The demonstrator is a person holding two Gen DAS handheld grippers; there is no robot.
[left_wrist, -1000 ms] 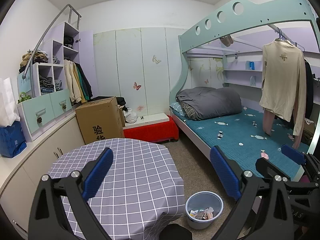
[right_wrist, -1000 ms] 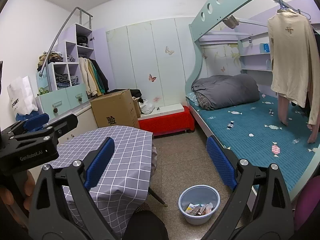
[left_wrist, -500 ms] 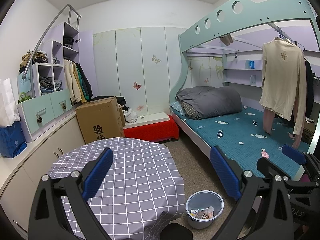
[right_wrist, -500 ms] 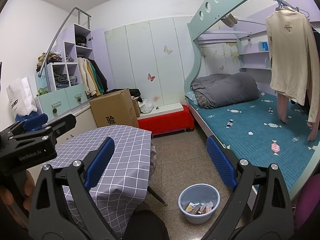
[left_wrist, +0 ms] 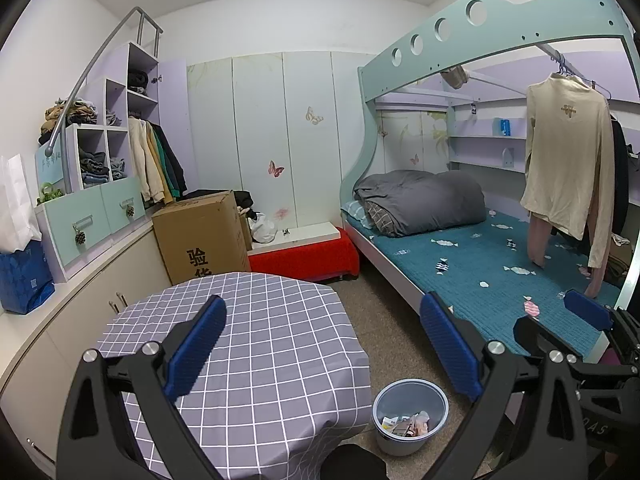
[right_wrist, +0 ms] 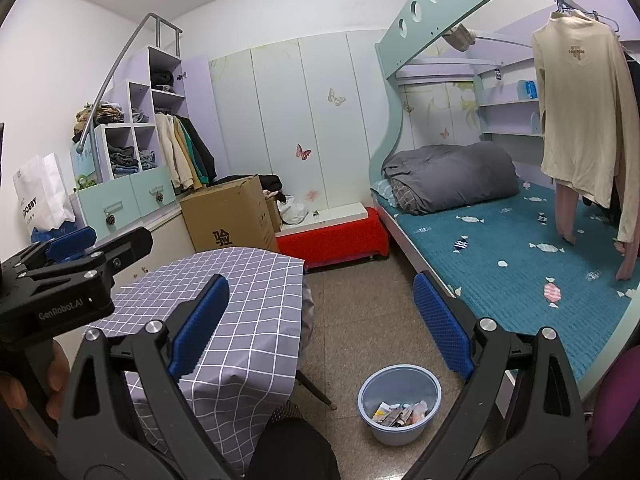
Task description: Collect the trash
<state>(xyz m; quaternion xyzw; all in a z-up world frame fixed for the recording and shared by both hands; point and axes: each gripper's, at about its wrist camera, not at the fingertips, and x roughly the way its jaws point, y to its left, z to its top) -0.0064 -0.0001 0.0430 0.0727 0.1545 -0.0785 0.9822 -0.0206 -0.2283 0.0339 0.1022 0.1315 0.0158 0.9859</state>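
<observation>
1. Both of your grippers are spread wide and hold nothing: the left gripper hangs over the round table with the grey checked cloth, the right gripper just beside that table.
2. Your pale blue plastic bin stands on the floor below and between the right gripper's blue pads, well apart from them.
3. Crumpled paper trash lies inside the bin.

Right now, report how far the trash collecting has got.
Done: the blue bin on the floor beside the table already holds wrappers and paper scraps. In hand: nothing; the left claw and right claw are both open and empty. Left: no loose trash shows on the checked cloth or the visible floor, so collecting looks near finished.
</observation>
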